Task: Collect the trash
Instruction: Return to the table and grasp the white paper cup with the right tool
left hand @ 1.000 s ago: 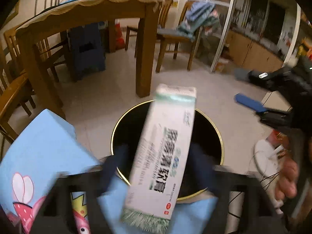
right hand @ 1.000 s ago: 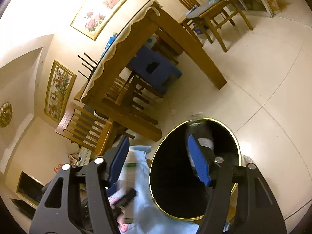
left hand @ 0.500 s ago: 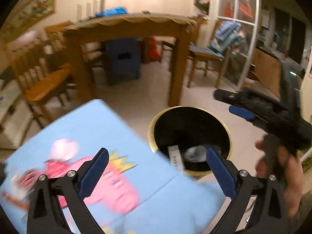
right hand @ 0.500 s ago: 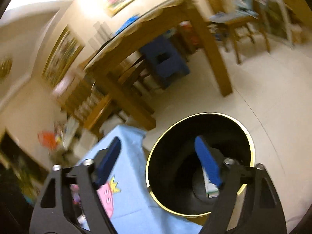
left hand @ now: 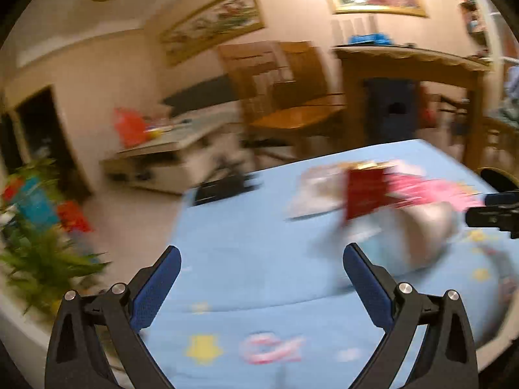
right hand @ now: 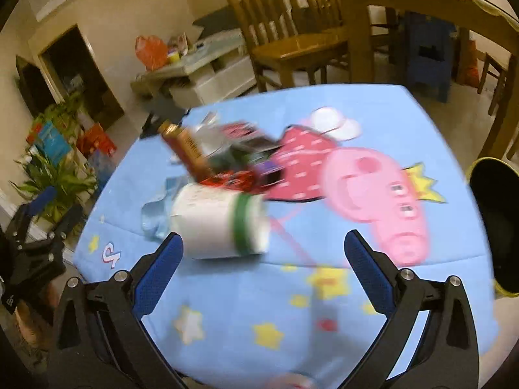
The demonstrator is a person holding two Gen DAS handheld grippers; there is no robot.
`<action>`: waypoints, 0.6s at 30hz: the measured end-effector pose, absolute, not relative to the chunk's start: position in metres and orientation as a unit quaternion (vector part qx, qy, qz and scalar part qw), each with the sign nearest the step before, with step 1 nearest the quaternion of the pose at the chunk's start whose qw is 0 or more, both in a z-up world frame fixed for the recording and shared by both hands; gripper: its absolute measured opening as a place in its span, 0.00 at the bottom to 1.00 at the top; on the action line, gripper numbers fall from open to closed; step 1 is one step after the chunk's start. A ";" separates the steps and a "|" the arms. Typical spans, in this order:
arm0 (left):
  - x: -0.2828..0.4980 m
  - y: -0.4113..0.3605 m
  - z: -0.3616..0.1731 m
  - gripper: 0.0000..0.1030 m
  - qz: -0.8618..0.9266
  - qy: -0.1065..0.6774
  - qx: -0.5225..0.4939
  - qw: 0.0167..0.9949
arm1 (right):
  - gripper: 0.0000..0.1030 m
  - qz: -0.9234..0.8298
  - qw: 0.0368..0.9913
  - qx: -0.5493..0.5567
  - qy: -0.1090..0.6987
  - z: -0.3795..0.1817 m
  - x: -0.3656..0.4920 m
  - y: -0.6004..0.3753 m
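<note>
Both tongs had swung from the bin back to the counter, empty and wide.
Left wrist view: left tongs [left hand: 262, 270] gaped over blurred trash [left hand: 373, 201]; a hasty grab could miss. Right wrist view: right tongs [right hand: 263, 259] gaped near the white roll [right hand: 220, 223], which could roll; bin [right hand: 496, 220] far right.
</note>
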State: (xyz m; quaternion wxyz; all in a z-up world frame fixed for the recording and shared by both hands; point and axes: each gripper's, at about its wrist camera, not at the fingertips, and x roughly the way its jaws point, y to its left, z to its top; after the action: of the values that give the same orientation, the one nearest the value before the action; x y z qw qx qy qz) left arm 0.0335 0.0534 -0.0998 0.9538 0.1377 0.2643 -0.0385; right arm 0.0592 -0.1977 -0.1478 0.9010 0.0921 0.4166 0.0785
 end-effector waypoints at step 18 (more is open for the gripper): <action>0.015 0.080 -0.089 0.94 -0.058 0.212 0.104 0.970 | 0.95 0.003 0.881 0.099 0.463 -0.171 0.076 -0.150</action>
State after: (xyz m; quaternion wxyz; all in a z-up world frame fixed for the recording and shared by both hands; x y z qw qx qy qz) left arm 0.0147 0.0804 -0.0890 0.9700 0.1045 0.2118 -0.0576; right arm 0.0760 -0.1505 -0.1709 0.8811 0.0986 0.4626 0.0031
